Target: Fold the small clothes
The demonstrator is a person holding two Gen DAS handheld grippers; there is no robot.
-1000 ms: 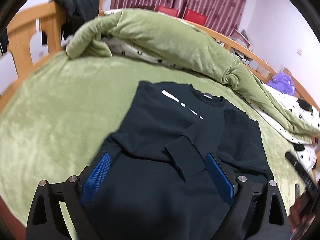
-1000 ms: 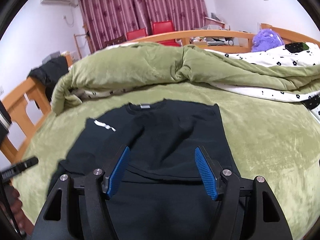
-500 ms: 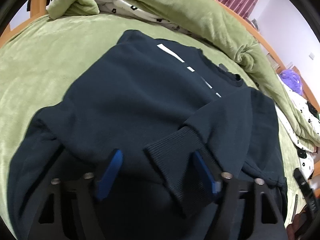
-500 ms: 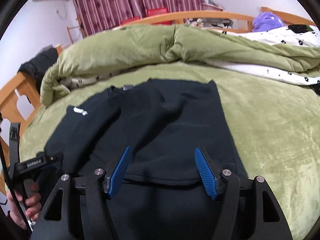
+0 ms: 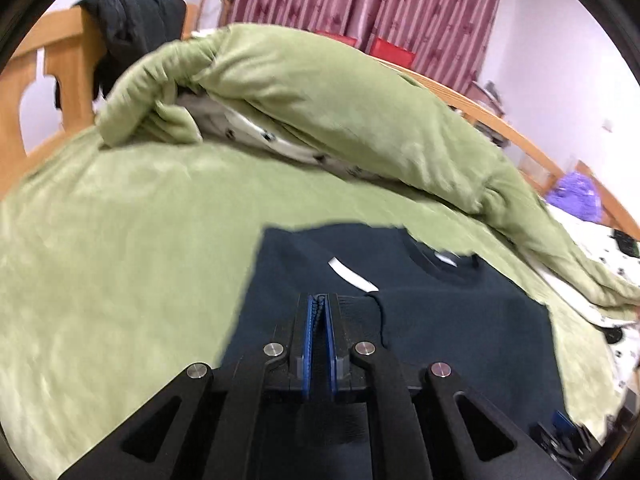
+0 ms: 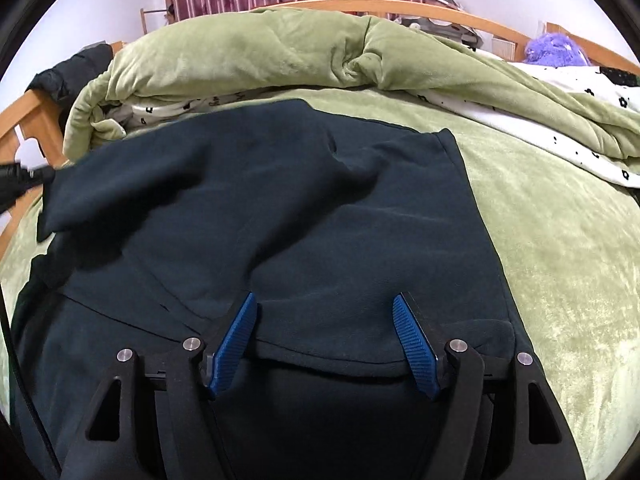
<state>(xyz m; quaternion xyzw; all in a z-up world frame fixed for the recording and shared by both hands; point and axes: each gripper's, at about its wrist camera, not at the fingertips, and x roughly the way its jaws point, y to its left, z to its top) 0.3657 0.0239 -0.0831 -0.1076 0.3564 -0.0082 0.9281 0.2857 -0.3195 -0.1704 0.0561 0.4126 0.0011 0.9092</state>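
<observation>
A dark navy sweatshirt (image 5: 460, 320) with white marks on the chest lies on the green bed cover. My left gripper (image 5: 319, 300) is shut on a fold of its fabric and holds that part raised. In the right wrist view the sweatshirt (image 6: 280, 208) fills the middle, with its left side lifted and draped over. My right gripper (image 6: 325, 312) is open, its blue pads on either side of the cloth above a hem edge, holding nothing.
A rolled green duvet (image 5: 320, 92) (image 6: 280, 52) with white patterned lining lies across the back of the bed. A wooden bed frame (image 5: 24, 80) with dark clothing hung on it stands at left. A purple plush toy (image 6: 554, 48) sits at far right.
My left gripper has closed on the sweatshirt and lifted it up and back; the left side of the garment now folds over. My right gripper has stayed open and moved closer over the cloth.
</observation>
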